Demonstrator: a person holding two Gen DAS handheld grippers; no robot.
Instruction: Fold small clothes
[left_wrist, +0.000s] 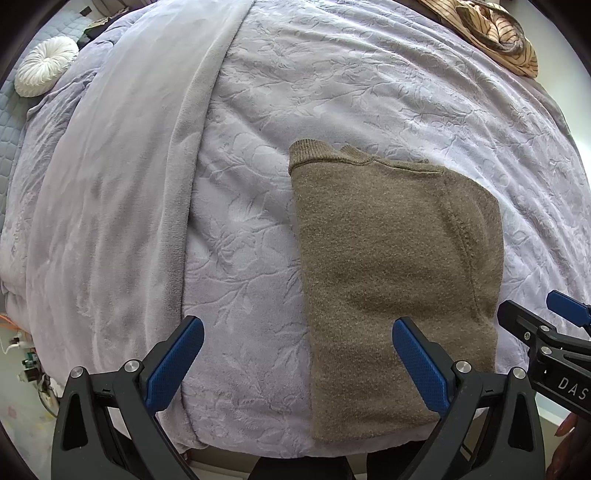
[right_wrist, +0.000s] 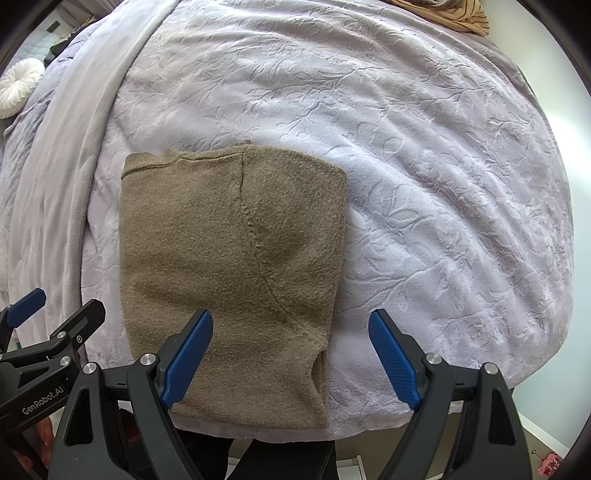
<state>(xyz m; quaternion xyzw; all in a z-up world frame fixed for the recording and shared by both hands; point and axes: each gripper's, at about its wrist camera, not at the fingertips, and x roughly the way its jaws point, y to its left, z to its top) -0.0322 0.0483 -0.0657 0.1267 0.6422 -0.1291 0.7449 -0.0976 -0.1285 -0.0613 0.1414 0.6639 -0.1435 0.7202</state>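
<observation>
Bed (left_wrist: 332, 92) fills both views, covered by a pale lilac blanket (right_wrist: 424, 166) with a raised leaf pattern. It makes a broad, soft work surface, which is why the folding is done here. A smoother grey throw (left_wrist: 122, 184) runs in a long band down the left side, clear of my work patch.

Brown sweater (left_wrist: 391, 266) lies flat on the blanket at the near edge, right in front of me. It is folded into a tall narrow panel: ribbed collar at the far end, a curved sleeve seam showing on the right half, hem hanging just at the bed's near edge. I judge the side folds done, with the crosswise fold from hem toward collar left to do.

My left gripper (left_wrist: 297, 362) has its fingers wide apart, holding nothing, straddling the sweater's near left edge. My right gripper (right_wrist: 290, 356) is likewise spread and empty, straddling the near right edge. Both hover low at the hem end, one to each corner, so the cloth would lift evenly.

Far right, a striped tan cloth (left_wrist: 495, 33) sits bunched, probably waiting its turn. Far left, a white round pillow (left_wrist: 46, 66), out of the way.
</observation>
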